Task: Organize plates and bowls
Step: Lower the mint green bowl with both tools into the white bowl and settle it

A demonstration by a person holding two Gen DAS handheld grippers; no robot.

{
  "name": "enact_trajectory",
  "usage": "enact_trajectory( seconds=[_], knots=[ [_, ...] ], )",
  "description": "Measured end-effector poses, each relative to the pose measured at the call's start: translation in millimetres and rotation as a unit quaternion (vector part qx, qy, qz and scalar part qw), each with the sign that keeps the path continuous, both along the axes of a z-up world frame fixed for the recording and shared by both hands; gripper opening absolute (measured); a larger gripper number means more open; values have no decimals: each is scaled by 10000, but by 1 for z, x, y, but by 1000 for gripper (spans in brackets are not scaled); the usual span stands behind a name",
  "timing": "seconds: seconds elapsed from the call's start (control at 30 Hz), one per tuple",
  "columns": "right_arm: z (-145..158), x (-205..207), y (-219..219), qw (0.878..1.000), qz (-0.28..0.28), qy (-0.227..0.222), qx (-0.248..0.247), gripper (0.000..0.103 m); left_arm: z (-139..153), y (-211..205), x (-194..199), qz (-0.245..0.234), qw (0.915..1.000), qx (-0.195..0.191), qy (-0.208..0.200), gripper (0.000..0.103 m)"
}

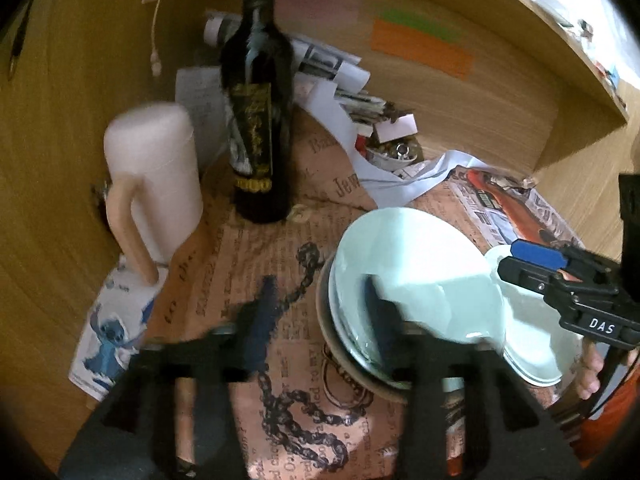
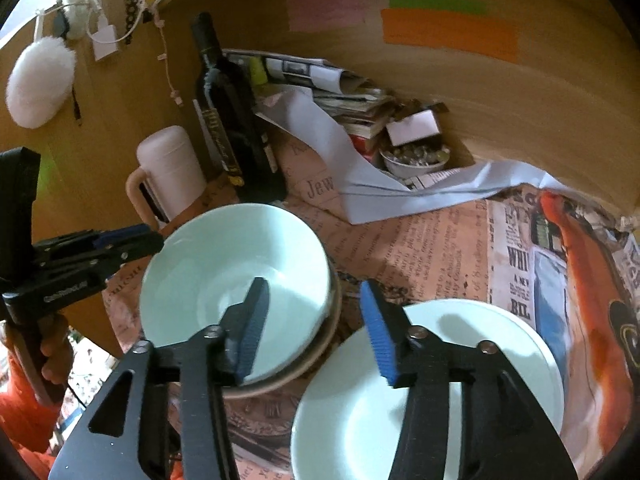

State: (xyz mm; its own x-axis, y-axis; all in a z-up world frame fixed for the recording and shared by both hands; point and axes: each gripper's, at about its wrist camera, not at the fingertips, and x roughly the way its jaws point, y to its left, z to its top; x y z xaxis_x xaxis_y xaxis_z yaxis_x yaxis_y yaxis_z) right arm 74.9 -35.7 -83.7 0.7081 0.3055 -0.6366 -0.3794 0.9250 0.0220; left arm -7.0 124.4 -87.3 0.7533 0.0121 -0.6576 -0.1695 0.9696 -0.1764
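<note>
On the counter (image 2: 440,240), from the left: a pink mug (image 2: 172,172), a dark bottle (image 2: 232,120), stacked bowls (image 2: 236,276), then plates (image 2: 480,360) near right. Left gripper (image 1: 320,312) and right gripper (image 2: 312,328) have open, empty fingers. "DAS" marks the right gripper.

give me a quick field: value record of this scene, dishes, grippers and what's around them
surface: table covered in printed newspaper-style paper
bowls: pale green bowl nested on top of a stack, brown bowl rim beneath
plates: white plates stacked beside the bowls
left gripper: open, one finger inside the top bowl
right gripper: open, above the gap between bowls and plates
background: dark wine bottle, pink mug, paper pile
</note>
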Motion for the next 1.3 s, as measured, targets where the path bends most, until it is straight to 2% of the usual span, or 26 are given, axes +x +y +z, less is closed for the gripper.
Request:
enact_trajectory(
  seconds=[0.03, 0.23, 0.5, 0.63, 0.7, 0.77, 0.87, 1.07, 1.17, 1.3],
  knots=[
    [-2, 1, -2, 10000, -24, 66, 38, 50, -2, 2, -1, 7, 9999, -113, 2, 58],
    [-17, 5, -6, 9989, -68, 436, 127, 51, -16, 1, -2, -43, 9996, -177, 229, 61],
    [-25, 5, -1, 9985, -11, 527, 167, 51, -23, -1, 0, -214, 9982, -469, 316, 61],
    [-30, 8, 2, 9977, 37, 644, 207, 43, -27, -5, 4, -378, 9967, -592, 407, 61],
    [-31, 8, 4, 9977, 80, 647, 165, 42, -28, -7, 6, -414, 9969, -548, 394, 60],
    [-31, 8, 8, 9979, 162, 632, 59, 40, -30, -9, 8, -467, 9964, -570, 409, 58],
    [-31, 9, 12, 9977, 207, 639, -54, 39, -33, -11, 12, -613, 9945, -697, 492, 49],
    [-32, 11, 14, 9977, 82, 677, -69, 39, -32, -14, 15, -616, 9944, -610, 611, 48],
    [-33, 9, 16, 9981, -19, 605, -120, 39, -31, -20, 15, -532, 9956, -385, 673, 48],
    [-31, 11, 14, 9982, -115, 595, 43, 39, -30, -26, 15, -411, 9965, -170, 707, 48]
  ],
)
